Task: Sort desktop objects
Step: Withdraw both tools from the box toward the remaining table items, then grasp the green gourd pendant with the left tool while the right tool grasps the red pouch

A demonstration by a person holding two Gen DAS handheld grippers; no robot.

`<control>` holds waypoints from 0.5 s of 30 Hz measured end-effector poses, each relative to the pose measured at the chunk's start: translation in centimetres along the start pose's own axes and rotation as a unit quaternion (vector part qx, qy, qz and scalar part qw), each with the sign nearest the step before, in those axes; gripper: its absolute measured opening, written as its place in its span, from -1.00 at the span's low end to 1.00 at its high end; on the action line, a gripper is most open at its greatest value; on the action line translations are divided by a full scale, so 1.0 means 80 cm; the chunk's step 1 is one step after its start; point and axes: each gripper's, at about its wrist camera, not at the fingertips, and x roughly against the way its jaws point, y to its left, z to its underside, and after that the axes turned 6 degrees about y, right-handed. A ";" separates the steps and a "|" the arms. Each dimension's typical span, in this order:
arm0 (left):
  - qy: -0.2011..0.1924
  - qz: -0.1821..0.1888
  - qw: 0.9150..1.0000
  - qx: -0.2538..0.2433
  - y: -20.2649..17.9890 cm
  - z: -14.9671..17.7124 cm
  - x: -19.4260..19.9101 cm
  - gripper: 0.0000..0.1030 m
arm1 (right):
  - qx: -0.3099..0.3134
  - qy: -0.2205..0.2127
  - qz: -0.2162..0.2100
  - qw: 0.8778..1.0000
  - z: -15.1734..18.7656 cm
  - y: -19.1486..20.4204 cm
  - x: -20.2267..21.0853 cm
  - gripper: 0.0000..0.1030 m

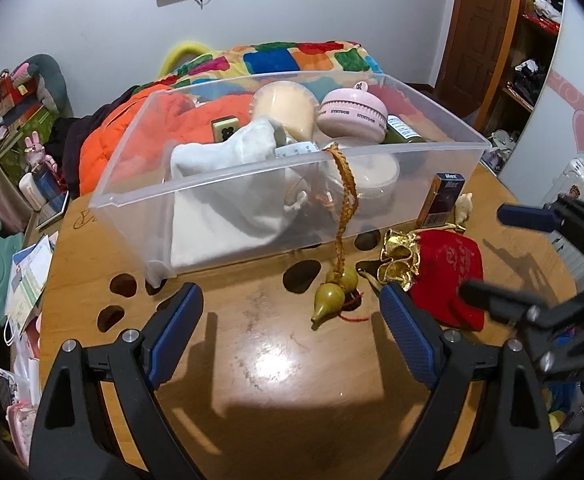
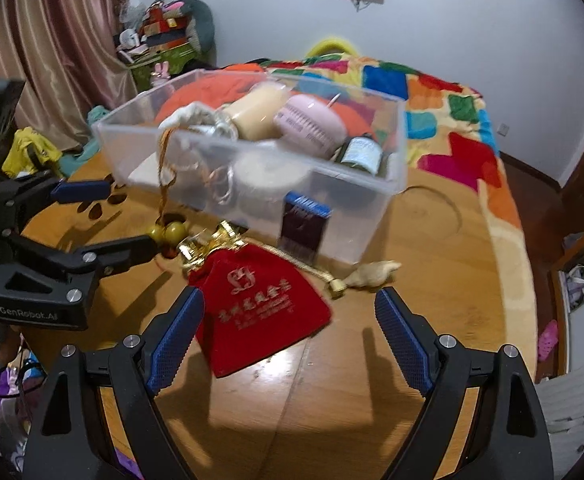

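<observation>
1. Nearest our lenses, both claws stand wide with nothing between the blue pads: our left gripper (image 1: 292, 312) fills the bottom of its frame over bare wood, and our right gripper (image 2: 288, 316) fills the bottom of its own.
2. Just above centre in the right view, the red pouch (image 2: 260, 312) lies flat on the table (image 2: 432, 272), its edge beside our right claw's left pad; we judge it the next pick.
3. At centre of the left view, the gourd charm (image 1: 334, 292) rests on the wood, its braided cord (image 1: 346, 184) draped over the front wall of the clear bin (image 1: 132, 196). We judge it half-sorted, since only the cord is inside.
4. Right of centre, the blue box (image 2: 304, 222) stands just beside the bin wall, and a pale figurine (image 2: 372, 274) lies nearby; both remain outside.
5. Inside the bin, upper centre, sit a pink round case (image 1: 352, 114), a cream jar (image 1: 286, 108) and white cloth (image 1: 232, 148).
</observation>
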 end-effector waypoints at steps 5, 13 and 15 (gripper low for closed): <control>-0.002 0.003 1.000 0.000 0.000 -0.004 -0.003 0.72 | 0.005 0.008 -0.011 1.000 0.001 0.002 -0.013 0.65; 0.028 0.005 0.999 -0.020 -0.004 -0.014 -0.021 0.40 | 0.017 0.019 -0.031 0.999 -0.006 0.003 -0.025 0.62; 0.029 -0.003 0.999 -0.027 -0.006 -0.015 -0.024 0.39 | 0.021 0.020 -0.032 0.999 -0.007 0.004 -0.026 0.57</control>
